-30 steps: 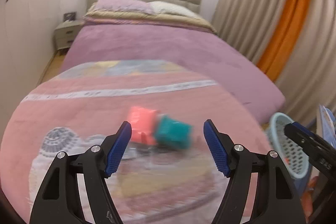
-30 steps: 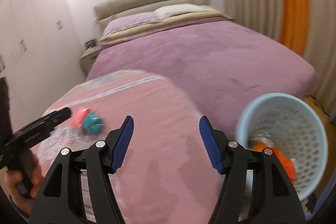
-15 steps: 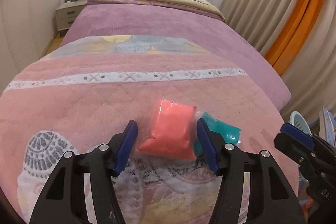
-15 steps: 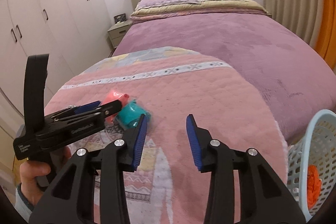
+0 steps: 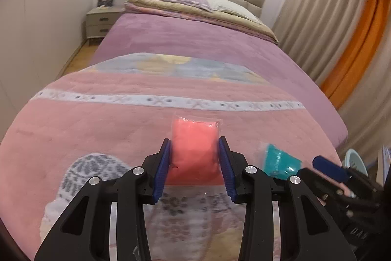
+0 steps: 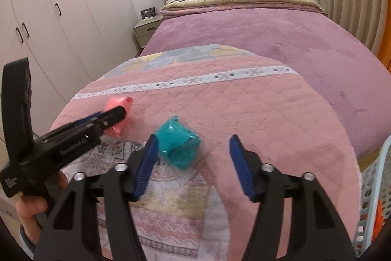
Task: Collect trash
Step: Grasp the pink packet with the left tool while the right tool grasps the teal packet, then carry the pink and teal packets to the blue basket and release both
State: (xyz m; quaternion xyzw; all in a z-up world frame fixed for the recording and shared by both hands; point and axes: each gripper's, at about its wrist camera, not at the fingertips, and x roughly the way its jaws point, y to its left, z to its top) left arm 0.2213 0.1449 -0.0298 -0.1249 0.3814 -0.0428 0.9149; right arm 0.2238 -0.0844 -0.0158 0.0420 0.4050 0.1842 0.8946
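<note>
A pink packet (image 5: 194,148) lies on the pink quilt (image 5: 97,129) at the foot of the bed. My left gripper (image 5: 194,141) has its closing jaws around it, and both blue pads touch the packet's sides. In the right wrist view the left gripper (image 6: 114,115) hides part of the pink packet (image 6: 118,102). A teal packet (image 6: 179,146) lies just right of the pink one. My right gripper (image 6: 194,137) stands over it with its jaws opening. The packet sits between them, close to the left finger (image 6: 146,158), and is not gripped.
A pale blue perforated basket (image 6: 374,177) stands off the bed's right corner with something orange (image 6: 380,212) inside. The purple bedspread (image 6: 281,40) stretches to the pillows. A nightstand (image 6: 146,31) and white wardrobes (image 6: 61,4) are on the left, curtains (image 5: 330,23) on the right.
The left gripper moved forward over the pink packet and closed onto it. The right gripper swung left from the basket to the teal packet, narrowing and then widening its jaws.
</note>
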